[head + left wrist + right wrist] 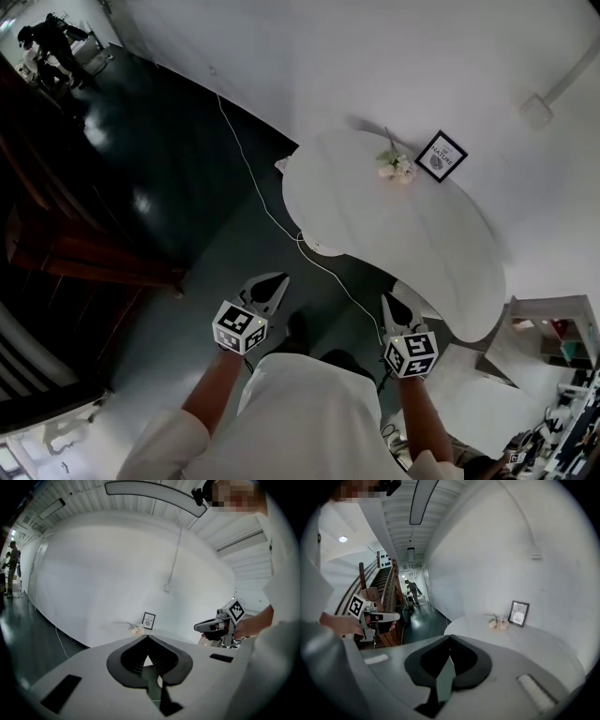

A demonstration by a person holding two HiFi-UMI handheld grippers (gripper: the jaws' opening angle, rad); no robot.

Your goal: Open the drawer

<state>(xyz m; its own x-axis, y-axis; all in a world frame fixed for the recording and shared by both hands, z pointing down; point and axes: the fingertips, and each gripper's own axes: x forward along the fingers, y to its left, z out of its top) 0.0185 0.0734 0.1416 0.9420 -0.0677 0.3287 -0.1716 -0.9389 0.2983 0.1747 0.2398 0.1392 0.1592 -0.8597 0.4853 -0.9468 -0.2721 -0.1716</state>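
Though the job was the drawer, I could not make one out in any view. The only furniture ahead of me was the white half-round table [403, 244], set against the white wall [309, 56], and I could not tell whether its front held one.

On the tabletop, near the wall, a small framed picture [442, 156] stood upright. A little bunch of pale flowers [396, 166] lay just beside it.

My left tongs [278, 279] and my right tongs [386, 300] were held over the floor short of the table's near edge. They were apart from each other and both pointed toward the table. Each pair was pressed together, tips meeting with nothing pinched between them, as each gripper's own view showed.

A thin white cable [251, 178] ran across the dark, glossy floor [169, 178] toward the table. Off to the left was a wooden staircase [66, 248], and far down the corridor some people [52, 45] stood.
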